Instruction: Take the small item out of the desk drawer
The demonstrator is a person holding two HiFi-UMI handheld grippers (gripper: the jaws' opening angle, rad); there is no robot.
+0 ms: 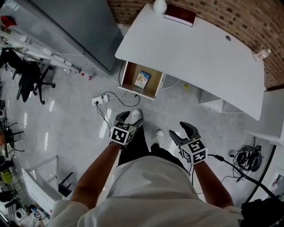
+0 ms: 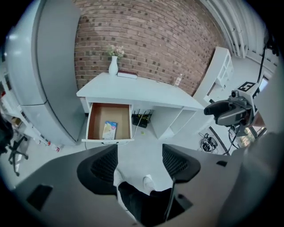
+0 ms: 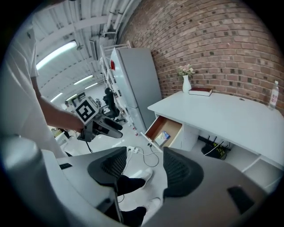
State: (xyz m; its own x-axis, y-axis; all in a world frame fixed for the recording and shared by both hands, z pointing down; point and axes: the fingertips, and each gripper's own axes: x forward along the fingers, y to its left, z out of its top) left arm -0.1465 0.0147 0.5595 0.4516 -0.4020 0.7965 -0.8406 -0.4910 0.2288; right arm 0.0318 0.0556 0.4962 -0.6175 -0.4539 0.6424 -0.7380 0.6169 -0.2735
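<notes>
The wooden drawer [image 1: 129,76] stands pulled out at the left end of the white desk [image 1: 191,48]. A small blue and yellow packet [image 1: 142,79] lies flat inside it. I stand back from the desk with both grippers held over the floor, well short of the drawer. My left gripper [image 1: 131,117] is open with nothing between its jaws. My right gripper [image 1: 179,129] is open and empty too. The left gripper view looks between the open left gripper [image 2: 140,162] at the drawer [image 2: 95,122] and packet [image 2: 110,130]. In the right gripper view, the packet [image 3: 163,138] lies beyond the open right gripper [image 3: 144,166].
A white vase [image 1: 159,6], a dark red book [image 1: 179,14] and a bottle [image 1: 262,54] sit on the desk. A power strip [image 1: 100,100] with cables lies on the floor by the drawer. A grey cabinet [image 1: 80,26] stands left of the desk, an office chair [image 1: 31,77] further left.
</notes>
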